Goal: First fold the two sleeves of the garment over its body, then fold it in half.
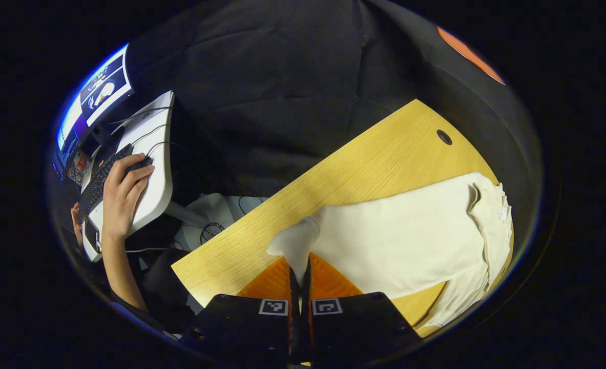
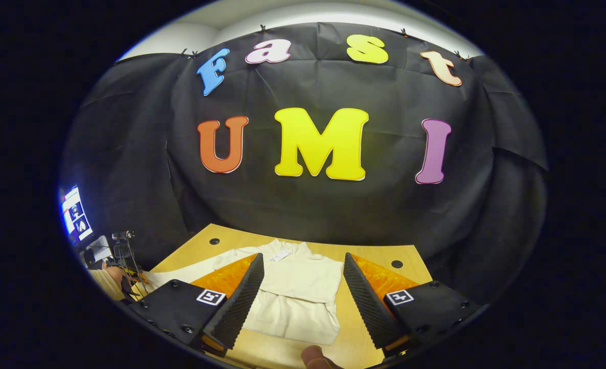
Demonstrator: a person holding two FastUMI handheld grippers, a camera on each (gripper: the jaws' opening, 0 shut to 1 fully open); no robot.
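Nearest, the left gripper (image 1: 299,277) has its fingers pressed together on the cuff of a sleeve (image 1: 296,245) of the cream garment (image 1: 410,241), lifting it off the wooden table (image 1: 364,164). The right gripper (image 2: 300,287) hangs with fingers wide apart above the garment's body, touching nothing. A small white label (image 2: 281,254) sits at the collar; its writing is too small to read. Farther off, a hand (image 1: 123,192) rests on a mouse beside a keyboard (image 1: 100,182).
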